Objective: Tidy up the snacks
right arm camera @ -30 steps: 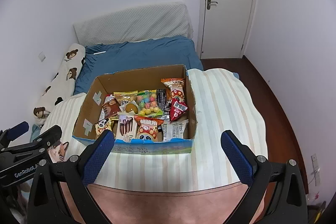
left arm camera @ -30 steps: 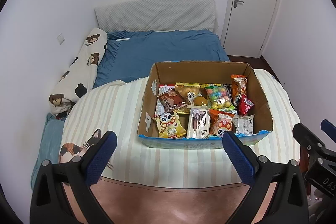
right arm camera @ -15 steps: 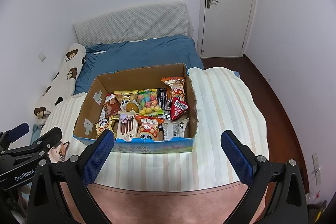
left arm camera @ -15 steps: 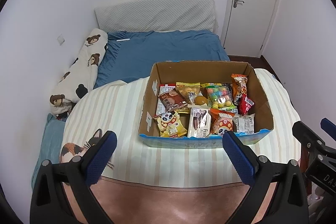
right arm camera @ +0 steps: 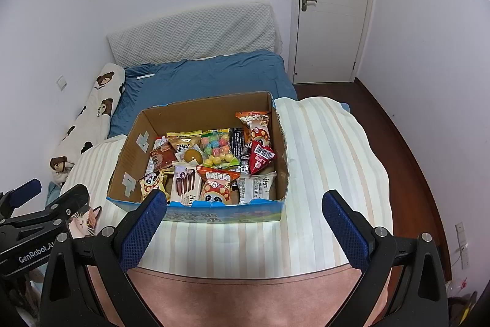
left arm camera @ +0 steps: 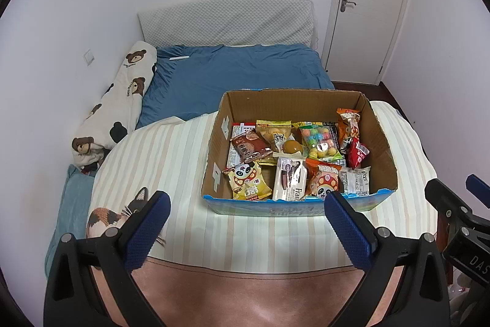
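Observation:
An open cardboard box (left arm camera: pixel 379 143) (right arm camera: pixel 128 149) with a blue front sits on a striped cloth and holds several snack packets. Among them are a yellow panda bag (left arm camera: pixel 248 181), a white chocolate-stick pack (left arm camera: pixel 289 178) (right arm camera: pixel 183 184), a candy-ball bag (left arm camera: pixel 320 140) (right arm camera: pixel 219 147) and a red triangular pack (left arm camera: pixel 356 152) (right arm camera: pixel 260 157). My left gripper (left arm camera: pixel 246 230) hangs open near the front of the box, empty. My right gripper (right arm camera: pixel 243 230) is also open and empty, just in front of the box.
The striped cloth (left arm camera: pixel 171 161) covers a round table with a cat print (left arm camera: pixel 113 215) at its left. Behind lies a blue bed (left arm camera: pixel 232 69) with a bear-print pillow (left arm camera: pixel 122 100). A white door (right arm camera: pixel 333 5) stands at the back right, wooden floor (right arm camera: pixel 407 149) on the right.
Both views have shifted only slightly; the box sits a touch lower and closer in frame. Neither gripper has changed its opening.

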`<move>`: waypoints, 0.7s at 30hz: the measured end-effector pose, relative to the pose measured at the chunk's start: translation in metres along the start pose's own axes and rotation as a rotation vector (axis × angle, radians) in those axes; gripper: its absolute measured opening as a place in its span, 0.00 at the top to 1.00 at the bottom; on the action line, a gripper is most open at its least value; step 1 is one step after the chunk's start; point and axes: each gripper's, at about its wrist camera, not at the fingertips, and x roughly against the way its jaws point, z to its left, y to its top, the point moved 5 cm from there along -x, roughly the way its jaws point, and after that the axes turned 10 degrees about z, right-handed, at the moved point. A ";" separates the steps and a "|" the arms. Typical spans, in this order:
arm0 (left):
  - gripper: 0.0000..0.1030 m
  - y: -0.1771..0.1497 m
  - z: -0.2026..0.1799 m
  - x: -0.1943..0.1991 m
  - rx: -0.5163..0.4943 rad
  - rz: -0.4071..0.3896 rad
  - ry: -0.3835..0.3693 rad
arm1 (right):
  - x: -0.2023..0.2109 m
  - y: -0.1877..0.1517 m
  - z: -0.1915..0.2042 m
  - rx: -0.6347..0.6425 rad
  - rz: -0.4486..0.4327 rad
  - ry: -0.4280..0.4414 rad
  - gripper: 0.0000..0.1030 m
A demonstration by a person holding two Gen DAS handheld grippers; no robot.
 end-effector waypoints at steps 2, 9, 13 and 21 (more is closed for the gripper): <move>0.00 0.000 0.001 0.000 0.000 0.000 -0.001 | -0.001 0.000 -0.001 -0.002 0.000 0.000 0.00; 0.00 0.000 0.001 0.001 0.002 0.002 -0.002 | 0.000 0.000 -0.001 -0.001 0.000 0.000 0.00; 0.00 0.000 0.002 0.001 0.005 0.001 0.006 | 0.001 -0.001 -0.003 -0.002 -0.002 -0.001 0.00; 0.00 -0.001 0.002 0.002 0.007 -0.001 0.006 | 0.002 -0.003 -0.003 0.002 -0.002 -0.004 0.00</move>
